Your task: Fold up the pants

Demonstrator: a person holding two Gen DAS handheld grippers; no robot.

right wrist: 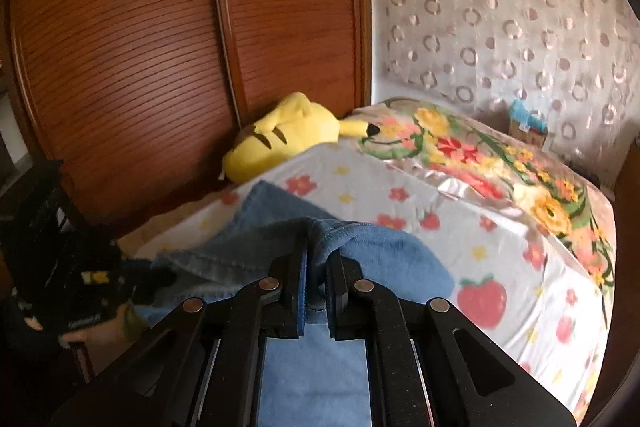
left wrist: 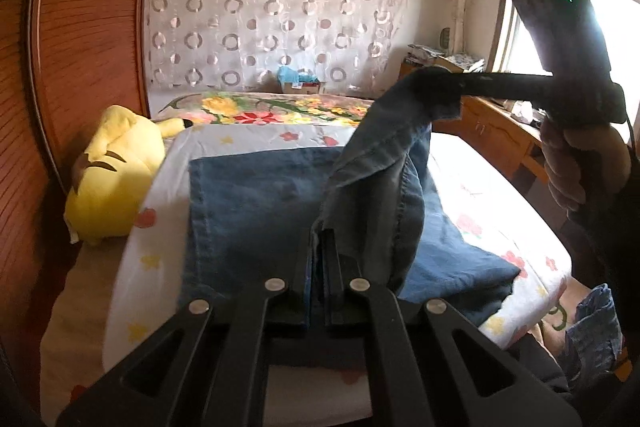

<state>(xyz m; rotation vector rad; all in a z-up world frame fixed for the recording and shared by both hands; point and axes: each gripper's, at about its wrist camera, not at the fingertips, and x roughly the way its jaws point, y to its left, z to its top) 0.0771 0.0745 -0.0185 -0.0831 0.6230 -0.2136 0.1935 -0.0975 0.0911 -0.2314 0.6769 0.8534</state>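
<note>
Blue denim pants (left wrist: 256,203) lie on the bed, partly flat on a white flowered sheet (left wrist: 256,137). My left gripper (left wrist: 322,239) is shut on a near edge of the denim and holds it up off the bed. In the left wrist view my right gripper (left wrist: 440,89) is shut on another part of the same edge, higher and to the right, so the cloth hangs between the two. The right wrist view shows the right gripper (right wrist: 316,259) shut on a bunched fold of the pants (right wrist: 384,255), with the left gripper (right wrist: 154,287) low at the left.
A yellow plush toy (left wrist: 116,171) lies at the bed's left side against a wooden wardrobe (left wrist: 88,39). A floral quilt (left wrist: 272,107) and a small box (left wrist: 300,83) sit at the far end. A wooden cabinet (left wrist: 496,131) and a window stand to the right.
</note>
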